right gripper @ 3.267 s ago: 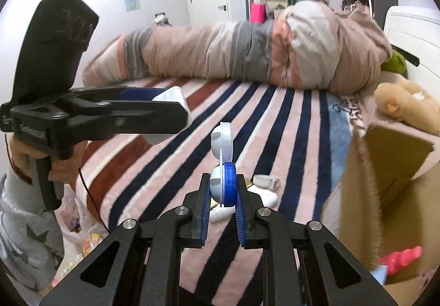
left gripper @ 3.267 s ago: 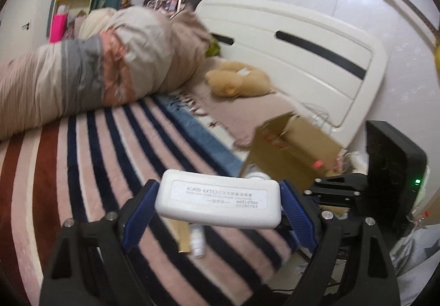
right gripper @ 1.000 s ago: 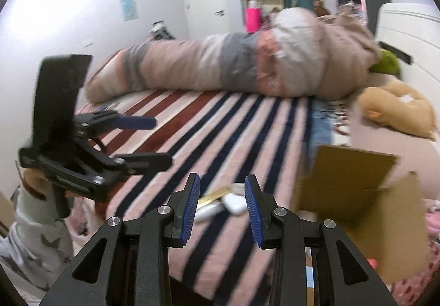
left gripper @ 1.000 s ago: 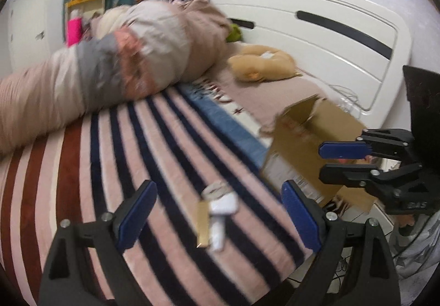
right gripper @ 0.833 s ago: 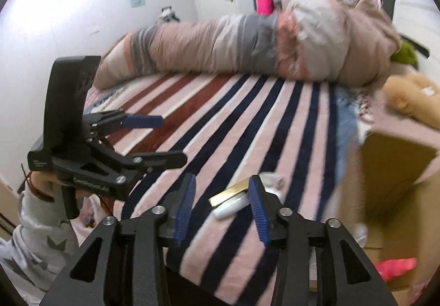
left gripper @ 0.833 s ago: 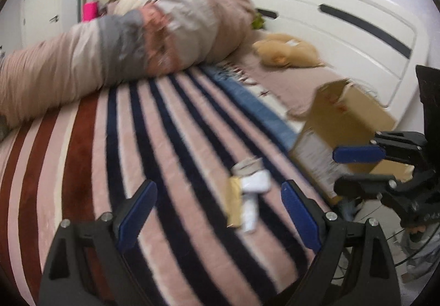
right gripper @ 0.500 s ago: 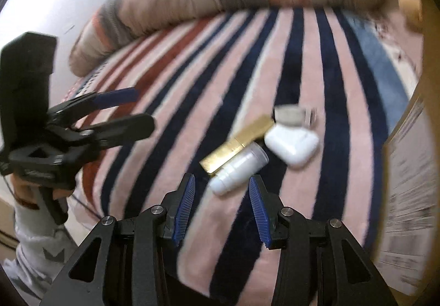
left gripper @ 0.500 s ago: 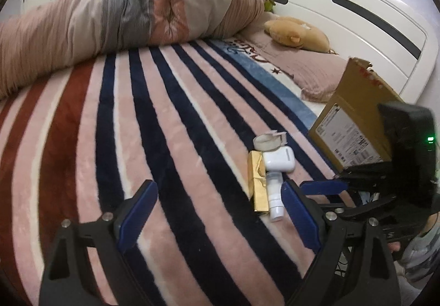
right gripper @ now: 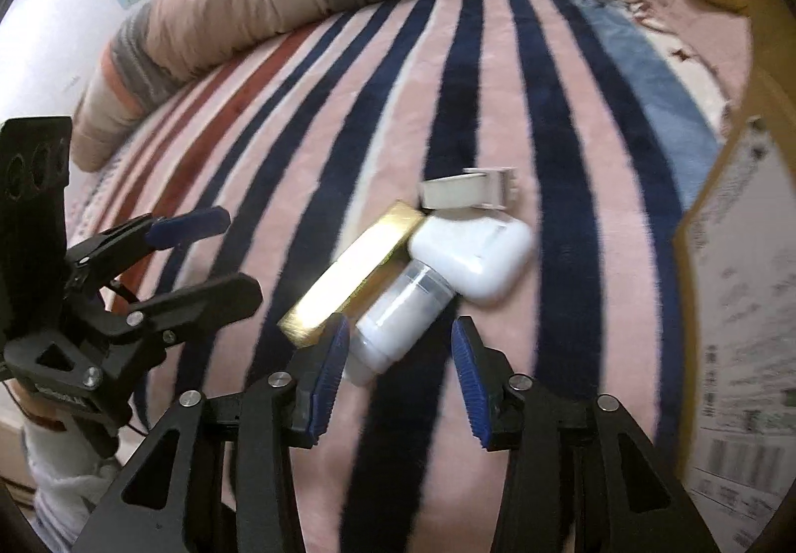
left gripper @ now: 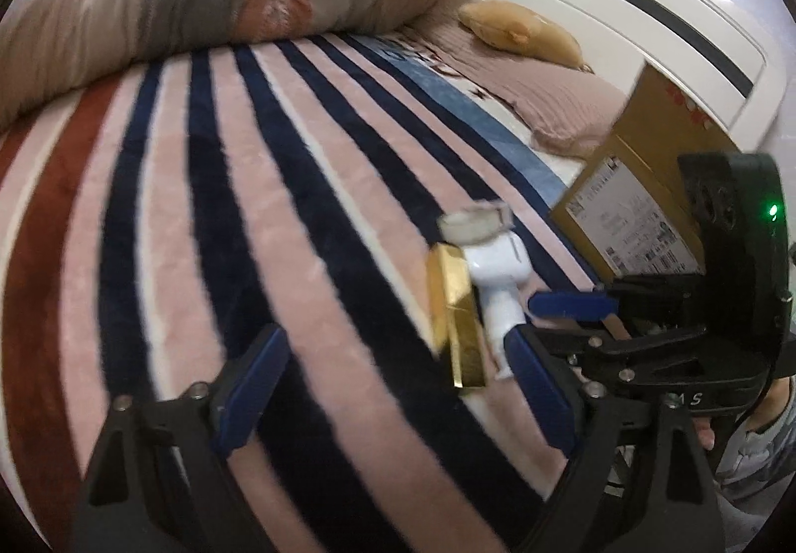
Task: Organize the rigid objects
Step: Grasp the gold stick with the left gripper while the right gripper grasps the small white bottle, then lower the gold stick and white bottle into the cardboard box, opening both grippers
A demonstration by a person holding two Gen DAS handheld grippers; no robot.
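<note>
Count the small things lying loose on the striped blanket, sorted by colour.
White: 2, the earbud case and the bottle
Gold: 1, the bar
Grey-white: 1, the tape roll
Total: 4

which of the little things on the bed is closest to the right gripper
The white bottle: its cap end lies just ahead of the right gripper's open jaws.
</note>
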